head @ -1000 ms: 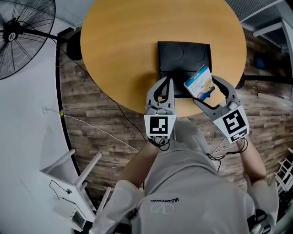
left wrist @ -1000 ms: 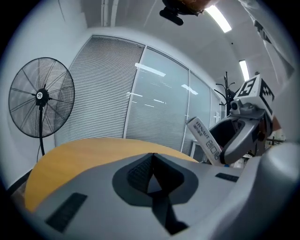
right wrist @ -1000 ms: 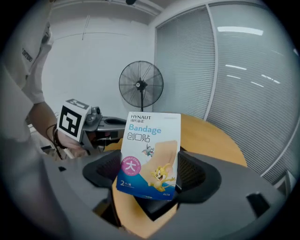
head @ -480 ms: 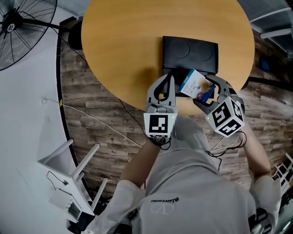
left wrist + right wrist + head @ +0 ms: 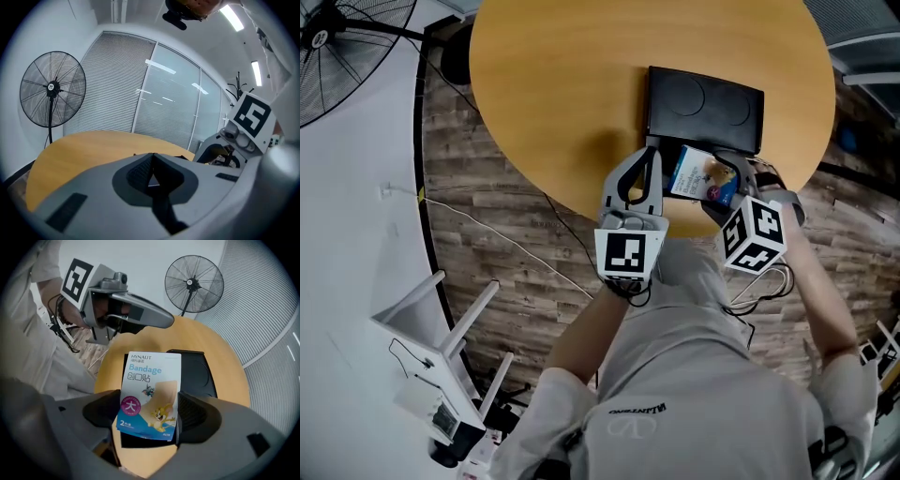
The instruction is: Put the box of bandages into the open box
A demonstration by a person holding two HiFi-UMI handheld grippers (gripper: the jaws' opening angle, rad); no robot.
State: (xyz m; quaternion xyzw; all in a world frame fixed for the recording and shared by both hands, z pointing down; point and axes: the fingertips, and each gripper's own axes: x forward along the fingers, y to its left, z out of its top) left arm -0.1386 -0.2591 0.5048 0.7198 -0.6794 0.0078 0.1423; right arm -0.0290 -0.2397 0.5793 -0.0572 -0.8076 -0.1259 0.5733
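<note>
round, smooth wooden table (image 5: pixel 562 84), matte black open box (image 5: pixel 705 103) at its 4 o'clock. right gripper (image 5: pixel 149 411), rolled inward, clamps the glossy flat box of bandages (image 5: pixel 150 380); left gripper (image 5: pixel 152 164) level, jaws pressed together.

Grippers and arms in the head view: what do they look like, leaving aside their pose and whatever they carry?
The left gripper and right gripper are both grey plastic, each with two curved jaws lined inside with dark ribbed pads. Each carries a white cube printed with black square markers. Thin dark cables loop below the cubes at the wrists. The person wears a pale grey short-sleeved shirt.
</note>
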